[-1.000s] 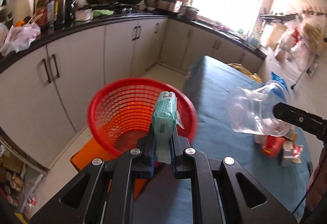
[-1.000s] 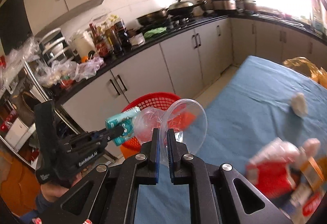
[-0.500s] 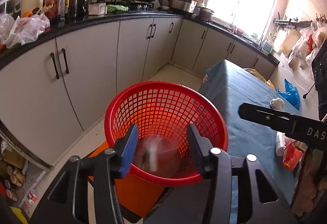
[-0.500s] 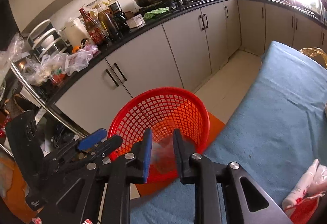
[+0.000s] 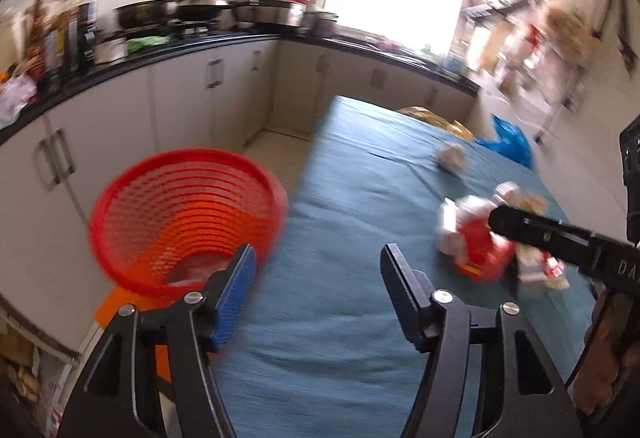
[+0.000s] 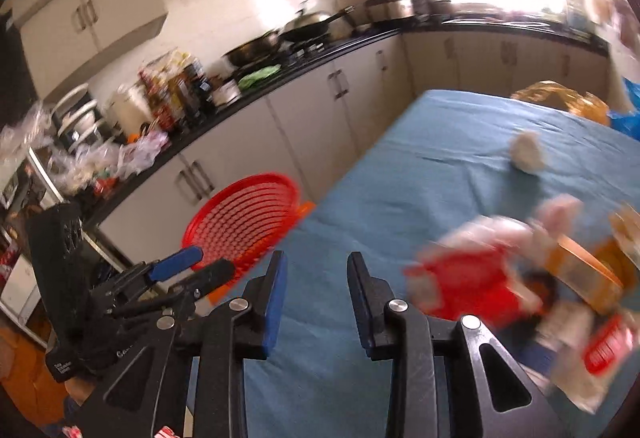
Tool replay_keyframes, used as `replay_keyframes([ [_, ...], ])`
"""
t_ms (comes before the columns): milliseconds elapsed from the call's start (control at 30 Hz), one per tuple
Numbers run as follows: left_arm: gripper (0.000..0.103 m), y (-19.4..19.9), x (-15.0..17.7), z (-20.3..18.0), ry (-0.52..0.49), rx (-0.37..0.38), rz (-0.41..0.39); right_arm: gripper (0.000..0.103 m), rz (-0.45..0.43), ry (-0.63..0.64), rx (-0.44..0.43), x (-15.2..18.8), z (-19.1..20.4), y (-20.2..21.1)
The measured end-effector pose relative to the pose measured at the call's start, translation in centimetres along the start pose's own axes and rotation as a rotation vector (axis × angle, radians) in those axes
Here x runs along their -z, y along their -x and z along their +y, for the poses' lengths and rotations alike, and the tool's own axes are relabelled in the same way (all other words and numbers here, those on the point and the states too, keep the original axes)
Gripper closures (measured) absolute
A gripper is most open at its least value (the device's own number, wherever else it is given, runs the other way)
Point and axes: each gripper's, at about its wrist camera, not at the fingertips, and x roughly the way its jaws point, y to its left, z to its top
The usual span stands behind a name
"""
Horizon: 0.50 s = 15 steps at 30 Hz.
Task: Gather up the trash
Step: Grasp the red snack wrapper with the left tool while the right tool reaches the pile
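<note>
Both grippers empty, swinging back toward the litter

Left gripper gapes wide, right gripper narrower, jaws just opening; crumpled wrappers lie right on the blue table, likely light, crushable: pinch a raised fold.

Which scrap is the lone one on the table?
Start at the table's blue cloth. Beyond the red-and-white wrapper pile, toward the window, lies a crumpled whitish wad. It sits alone on bare cloth, pale and rounded, unlike the colourful heap.
</note>
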Motion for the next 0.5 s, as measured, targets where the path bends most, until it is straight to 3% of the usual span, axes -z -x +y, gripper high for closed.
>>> replay_keyframes([
  [267,0.031,-2.0,1.2,-8.0,-0.158,0.065,0.052,0.07,-0.167,-0.118,0.189,1.1,-9.2,6.8],
  [400,0.025,-3.5,0.3,-10.0,-0.191,0.092,0.078,0.07,-0.191,-0.213,0.15,1.8,-13.3,7.4],
  [500,0.017,-5.2,-0.6,-11.0,-0.216,0.119,0.119,0.07,-0.17,-0.321,0.063,2.1,-15.4,7.3],
])
